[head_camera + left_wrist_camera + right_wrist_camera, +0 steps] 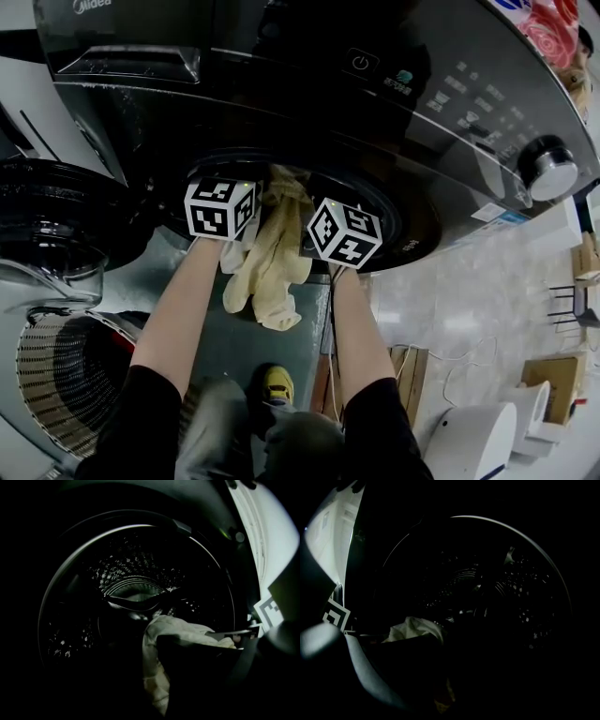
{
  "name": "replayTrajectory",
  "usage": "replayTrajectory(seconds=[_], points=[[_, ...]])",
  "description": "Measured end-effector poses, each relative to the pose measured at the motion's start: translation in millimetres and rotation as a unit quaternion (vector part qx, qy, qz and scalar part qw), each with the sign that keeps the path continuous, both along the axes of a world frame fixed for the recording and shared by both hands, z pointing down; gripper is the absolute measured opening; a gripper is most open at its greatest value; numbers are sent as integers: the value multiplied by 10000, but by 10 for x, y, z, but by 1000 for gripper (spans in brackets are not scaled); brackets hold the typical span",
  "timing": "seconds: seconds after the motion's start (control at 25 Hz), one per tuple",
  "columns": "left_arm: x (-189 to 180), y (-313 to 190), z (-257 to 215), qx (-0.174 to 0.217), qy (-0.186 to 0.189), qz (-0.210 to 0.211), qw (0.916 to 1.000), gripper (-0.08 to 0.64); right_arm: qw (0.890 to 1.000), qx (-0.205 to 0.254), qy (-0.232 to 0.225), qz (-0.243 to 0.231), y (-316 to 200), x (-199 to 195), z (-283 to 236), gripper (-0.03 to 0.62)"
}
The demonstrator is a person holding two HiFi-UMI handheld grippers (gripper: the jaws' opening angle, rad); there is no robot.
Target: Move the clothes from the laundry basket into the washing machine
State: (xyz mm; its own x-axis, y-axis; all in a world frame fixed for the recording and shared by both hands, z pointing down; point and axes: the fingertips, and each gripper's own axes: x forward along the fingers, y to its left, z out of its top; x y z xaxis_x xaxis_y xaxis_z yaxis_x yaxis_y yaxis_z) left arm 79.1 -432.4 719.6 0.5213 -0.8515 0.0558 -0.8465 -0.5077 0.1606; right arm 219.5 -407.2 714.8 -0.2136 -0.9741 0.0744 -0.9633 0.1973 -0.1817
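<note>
A cream cloth (272, 253) hangs out of the dark washing machine's round opening (394, 220), between my two marker cubes. The left cube (220, 208) and the right cube (343, 232) are both at the opening's rim, with the jaws hidden beyond them. In the left gripper view the cloth (159, 634) lies bunched over a dark jaw in front of the steel drum (131, 573), and my left gripper (161, 667) looks shut on it. A fold of the cloth (415, 627) shows low left in the right gripper view. The right jaws are lost in the dark.
The machine's glass door (47, 220) stands swung open at the left. A ribbed laundry basket (56, 375) sits on the floor lower left. A control knob (548, 167) juts out at upper right. A white appliance (473, 441) and cardboard boxes (553, 375) stand on the floor at the right.
</note>
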Motion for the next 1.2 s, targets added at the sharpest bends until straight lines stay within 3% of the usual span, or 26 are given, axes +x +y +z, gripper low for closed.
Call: replayTrajectory(seconds=[0.16,0.4,0.52,0.64,0.88,1.2], points=[[29,-12,-26,36,40,21,10000,199,9999,-23,-46,142,-7,77,45,203],[6,8,-35,47,-57,-43,10000,239,9999,-55,0,148,8,81,51,239],[-9,19,-81,108,-185,-90,9997,242,9998,-93,-17,150,21,76,56,262],[-51,9,29,-151,-160,-210,9995,245,9997,-224,12,100,24,47,99,284],[-46,26,99,-284,-288,-238,9989,244,9985,-479,256,109,25,5,205,281],[-65,75,80,-307,-346,-275,9985,218,9979,-607,194,96,74,-17,216,265]])
